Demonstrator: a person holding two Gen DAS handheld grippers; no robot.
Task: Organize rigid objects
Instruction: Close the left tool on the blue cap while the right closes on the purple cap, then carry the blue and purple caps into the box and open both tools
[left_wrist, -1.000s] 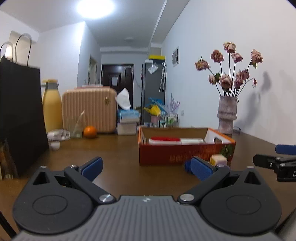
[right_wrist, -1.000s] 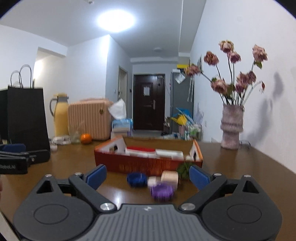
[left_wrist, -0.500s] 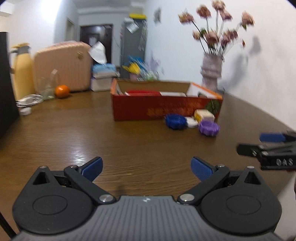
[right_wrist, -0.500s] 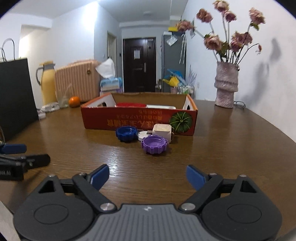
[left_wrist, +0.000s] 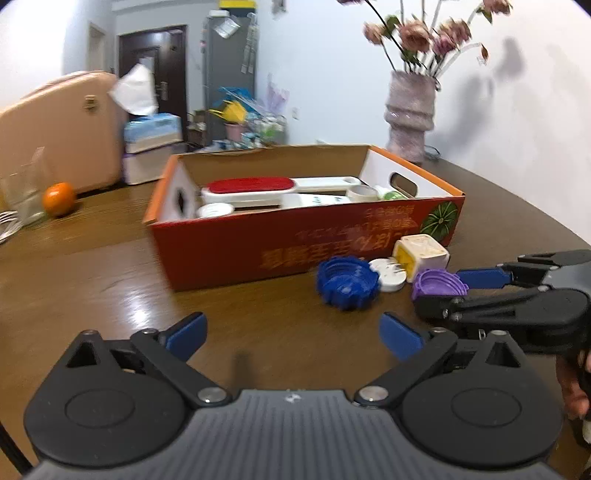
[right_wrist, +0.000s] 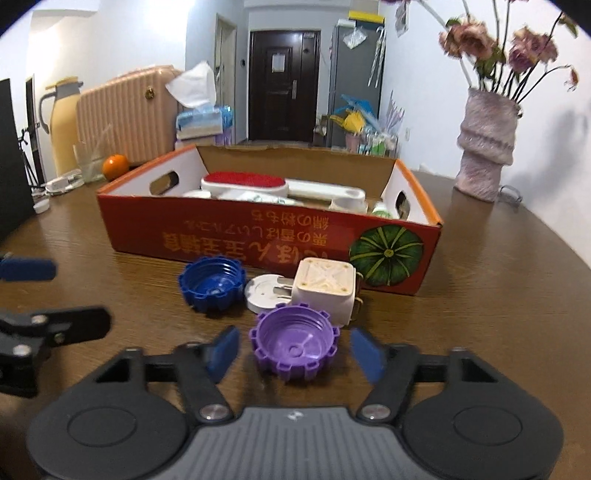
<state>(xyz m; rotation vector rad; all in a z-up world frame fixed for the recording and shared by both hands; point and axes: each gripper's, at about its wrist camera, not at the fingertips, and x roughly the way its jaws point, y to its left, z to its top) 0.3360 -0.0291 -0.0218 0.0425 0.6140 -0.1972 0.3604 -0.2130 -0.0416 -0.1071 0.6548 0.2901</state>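
Right tool (right_wrist: 293, 349): fingers apart, straddling the purple cap (right_wrist: 294, 344) without touching it. Cap is round, ribbed plastic with a toothed rim, lying open side up on the wooden surface (right_wrist: 480, 314); no long axis. Just ahead of the tool: white square plug block (right_wrist: 325, 290), flat white disc (right_wrist: 264, 293), blue toothed cap (right_wrist: 212, 282), also open side up. Beyond them, the orange cardboard box (right_wrist: 258, 240), long side across the tool's line. Left tool (left_wrist: 293, 332): fingers apart, holding nothing, blue cap ahead of it.
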